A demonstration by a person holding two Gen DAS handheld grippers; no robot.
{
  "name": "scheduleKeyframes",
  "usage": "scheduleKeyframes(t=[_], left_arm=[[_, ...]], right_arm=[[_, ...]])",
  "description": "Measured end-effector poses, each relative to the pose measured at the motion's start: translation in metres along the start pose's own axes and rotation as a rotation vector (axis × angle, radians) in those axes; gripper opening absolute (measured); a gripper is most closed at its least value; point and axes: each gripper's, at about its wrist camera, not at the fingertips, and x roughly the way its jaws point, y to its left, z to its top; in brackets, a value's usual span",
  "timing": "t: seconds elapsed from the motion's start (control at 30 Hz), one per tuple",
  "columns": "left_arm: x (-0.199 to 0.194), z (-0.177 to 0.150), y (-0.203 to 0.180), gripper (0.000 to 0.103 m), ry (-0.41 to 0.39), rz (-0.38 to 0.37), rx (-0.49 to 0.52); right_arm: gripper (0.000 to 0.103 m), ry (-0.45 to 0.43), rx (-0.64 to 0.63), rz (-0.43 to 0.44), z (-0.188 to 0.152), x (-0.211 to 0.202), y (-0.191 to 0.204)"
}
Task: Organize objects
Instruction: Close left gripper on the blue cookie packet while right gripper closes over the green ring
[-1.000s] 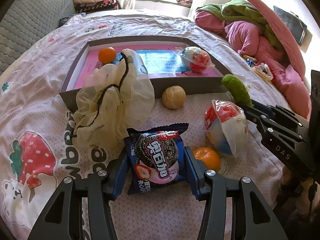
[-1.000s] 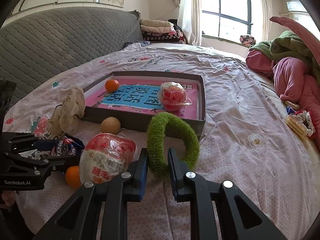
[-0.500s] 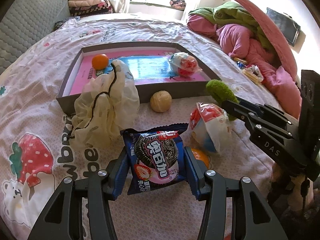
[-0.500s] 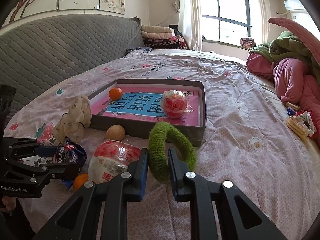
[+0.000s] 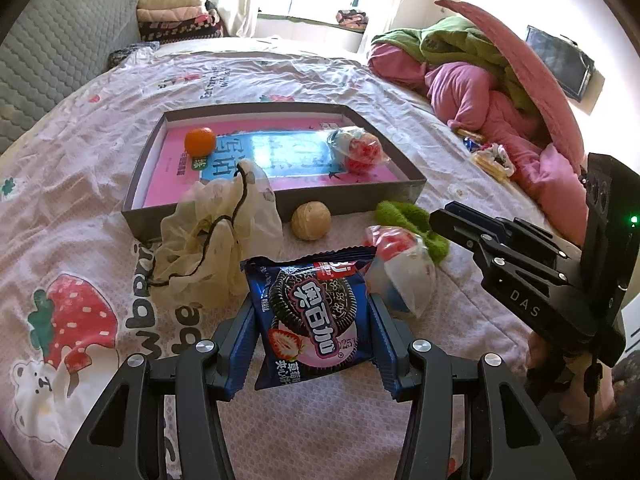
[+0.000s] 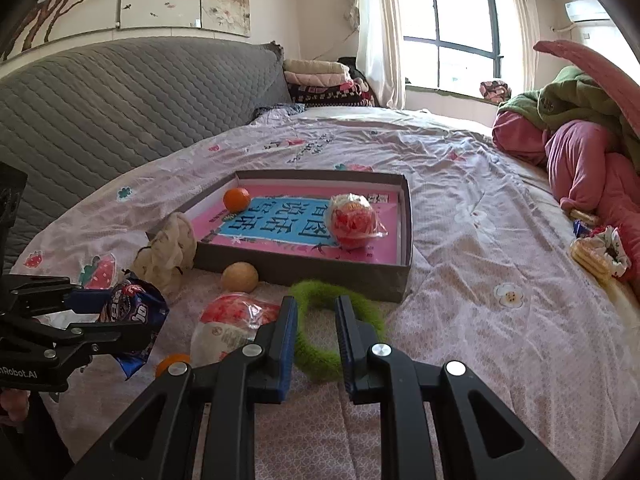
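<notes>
Two tools are at work over the bed. Furthest left lies a cream drawstring bag, slumped against the near wall of a shallow gray box that holds an orange and a wrapped red ball. Next, the left tool clamps a blue cookie packet by both side edges. Right of it, the right tool pinches a green fuzzy ring narrowly, its far arc near the box.
</notes>
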Motion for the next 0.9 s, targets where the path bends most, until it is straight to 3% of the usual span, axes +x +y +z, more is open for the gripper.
scheduleKeyframes(t=[0.27,0.5,0.73,0.9], left_arm=[[-0.012,0.001,-0.008,0.053,-0.029,0.001,0.022],[-0.015,0.001,-0.008,0.053,-0.029,-0.002,0.018],[-0.018,0.002,-0.008,0.053,-0.037,-0.001,0.018],[-0.022,0.003,-0.009,0.053,-0.044,-0.003,0.020]], right_arm=[[0.020,-0.022,-0.008,0.014,0.004,-0.009,0.005],[0.019,0.011,-0.035,-0.002,0.002,-0.005,0.009],[0.006,0.022,-0.044,0.004,0.001,-0.003,0.010],[0.006,0.011,-0.058,-0.003,0.002,-0.007,0.014]])
